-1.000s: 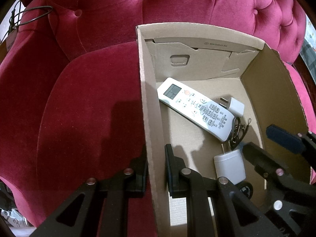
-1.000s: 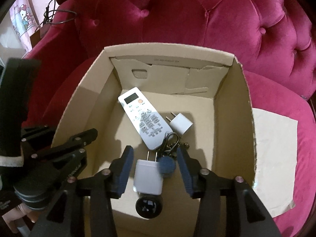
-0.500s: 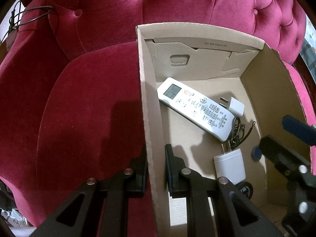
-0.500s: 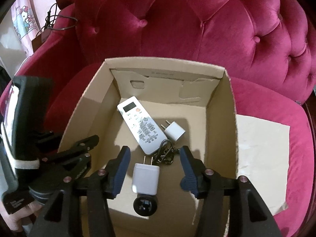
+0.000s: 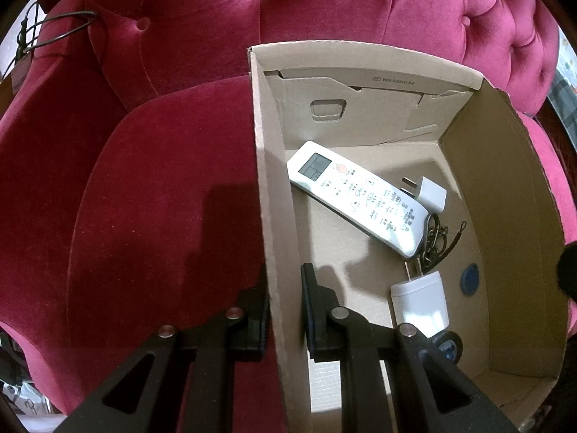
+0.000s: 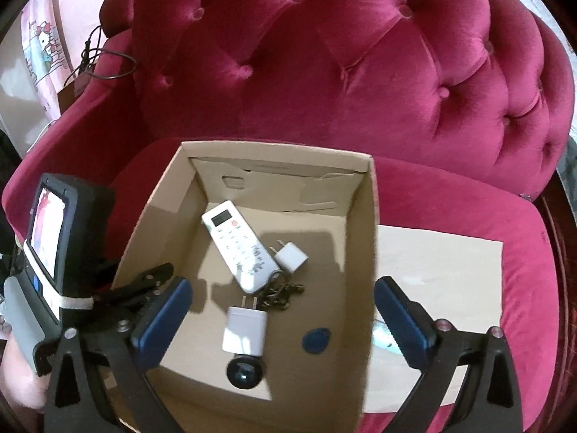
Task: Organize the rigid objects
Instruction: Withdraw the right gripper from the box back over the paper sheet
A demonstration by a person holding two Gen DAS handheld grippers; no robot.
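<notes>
An open cardboard box (image 5: 274, 180) stands on a red velvet sofa. My left gripper (image 5: 285, 274) is shut on the box's left wall, one finger outside and one inside. In the box lie a white remote (image 6: 238, 245), a small white plug (image 6: 293, 257), a dark keychain (image 5: 436, 241), a larger white charger (image 6: 245, 330), a black round object (image 6: 245, 370) and a blue key fob (image 6: 316, 339). My right gripper (image 6: 283, 288) hovers above the box's near half, its jaws opening wide with nothing held between them. The fob lies loose on the box floor below.
The tufted sofa back (image 6: 342, 54) rises behind the box. A pale sheet of paper (image 6: 440, 274) lies on the cushion right of the box. A black cable (image 6: 104, 61) hangs over the left armrest. The left tool's handle and screen (image 6: 47, 238) stand at the box's left.
My right gripper rose and spread its fingers wide. The blue fob that was between them dropped and now rests on the box floor. The left gripper kept still on the wall.
</notes>
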